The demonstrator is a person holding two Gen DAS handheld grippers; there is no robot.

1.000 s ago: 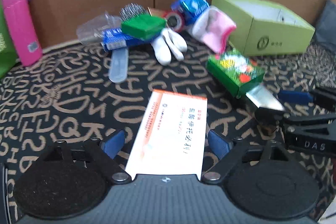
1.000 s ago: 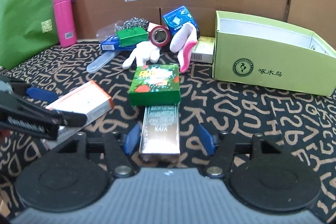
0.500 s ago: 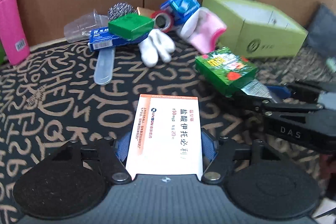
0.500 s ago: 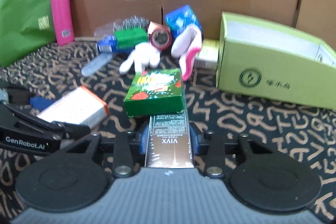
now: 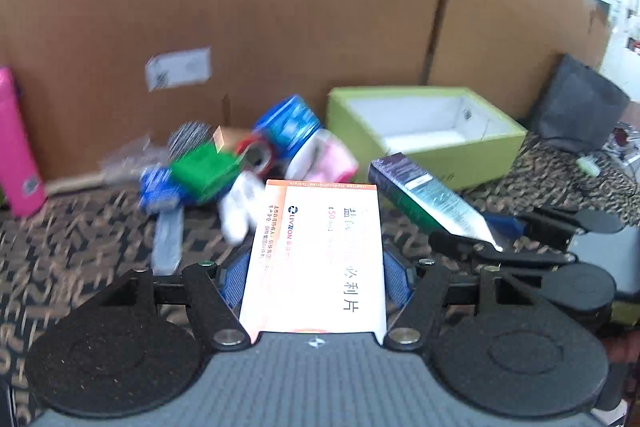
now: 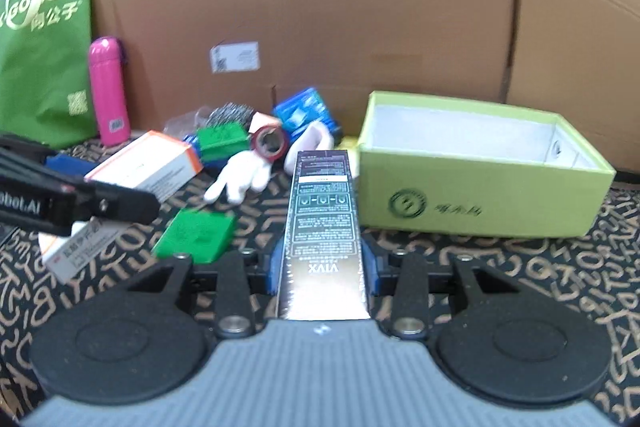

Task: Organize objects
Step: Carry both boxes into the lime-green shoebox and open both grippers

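The white and orange box (image 5: 316,255) says "LIVZON" and "50", with Chinese words. The tall dark box (image 6: 323,223) says "VIVX", upside down. The green bag (image 6: 44,55) says "GZI" in big letters. The black arm of the left gripper (image 6: 76,205) says "obot.AI".

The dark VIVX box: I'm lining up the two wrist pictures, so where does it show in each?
Left wrist: dark VIVX box, right of centre, in the right gripper.
Right wrist: bottom centre, between that gripper's pads.
Shared landmark: open lime-green box.
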